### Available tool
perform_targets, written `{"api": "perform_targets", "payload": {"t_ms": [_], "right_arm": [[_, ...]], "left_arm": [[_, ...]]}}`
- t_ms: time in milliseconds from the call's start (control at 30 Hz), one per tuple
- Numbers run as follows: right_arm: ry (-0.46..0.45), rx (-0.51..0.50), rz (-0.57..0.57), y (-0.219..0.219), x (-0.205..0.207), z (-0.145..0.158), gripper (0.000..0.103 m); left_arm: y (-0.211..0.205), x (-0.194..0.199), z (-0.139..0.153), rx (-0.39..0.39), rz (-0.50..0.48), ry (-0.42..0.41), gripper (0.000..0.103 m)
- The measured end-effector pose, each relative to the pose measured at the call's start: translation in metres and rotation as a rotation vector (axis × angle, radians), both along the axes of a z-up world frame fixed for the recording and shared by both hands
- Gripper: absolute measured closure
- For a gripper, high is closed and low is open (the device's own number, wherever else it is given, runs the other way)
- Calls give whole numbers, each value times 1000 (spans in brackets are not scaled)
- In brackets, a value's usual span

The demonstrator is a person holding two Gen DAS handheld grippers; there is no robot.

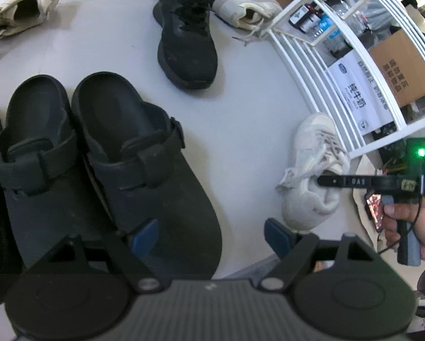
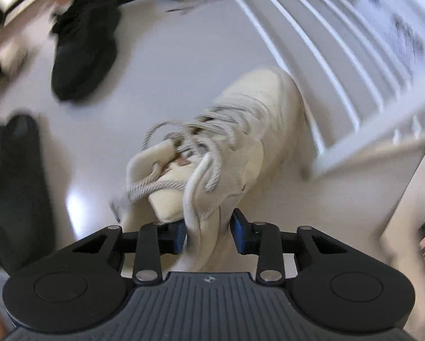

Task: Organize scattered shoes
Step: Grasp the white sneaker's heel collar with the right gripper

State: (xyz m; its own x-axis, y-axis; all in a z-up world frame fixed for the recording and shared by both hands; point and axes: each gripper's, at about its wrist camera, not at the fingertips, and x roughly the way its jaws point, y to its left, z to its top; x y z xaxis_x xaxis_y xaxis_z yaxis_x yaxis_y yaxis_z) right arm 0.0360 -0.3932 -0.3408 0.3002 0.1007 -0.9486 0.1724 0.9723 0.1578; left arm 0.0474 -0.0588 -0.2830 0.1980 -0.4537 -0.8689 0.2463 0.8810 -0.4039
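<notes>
The right gripper (image 2: 208, 234) has its jaws narrowed around the heel collar of a cream sneaker (image 2: 241, 130), blue pads at either side of it, though blur hides whether they press. That sneaker lies on the pale floor (image 1: 241, 119) just beside the white rack (image 1: 320, 65). The left gripper (image 1: 212, 234) hangs wide open and empty over a pair of black clogs (image 1: 99, 156); a black sneaker (image 1: 187, 45) lies beyond.

A pale grey, glossy floor (image 1: 113, 42) fills most of both views, catching a soft bright reflection at lower left of the right wrist view. A white slatted rack (image 1: 320, 65) stands at the right, holding a brown cardboard box (image 1: 402, 68), a white printed carton (image 1: 357, 93) and bottles at upper right.
</notes>
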Motion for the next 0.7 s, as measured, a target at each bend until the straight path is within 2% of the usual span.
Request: {"api": "perform_targets", "payload": {"t_ms": [100, 233, 367, 400, 467, 533, 700], "right_arm": [[-1, 38, -4, 4, 3, -5, 68], [51, 180, -37, 9, 4, -24, 68], [77, 158, 6, 30, 8, -22, 64], [83, 162, 10, 30, 8, -19, 62], [84, 165, 33, 29, 7, -15, 41], [57, 138, 79, 30, 2, -3, 30], [8, 83, 174, 31, 2, 22, 27]], "left_arm": [[-4, 1, 3, -1, -9, -8, 19], [-6, 1, 6, -2, -11, -19, 19], [-2, 1, 4, -3, 1, -13, 19], [-1, 1, 4, -4, 2, -13, 19], [3, 0, 4, -4, 3, -13, 19], [6, 1, 2, -3, 11, -9, 19], [12, 3, 1, -2, 25, -8, 19]]}}
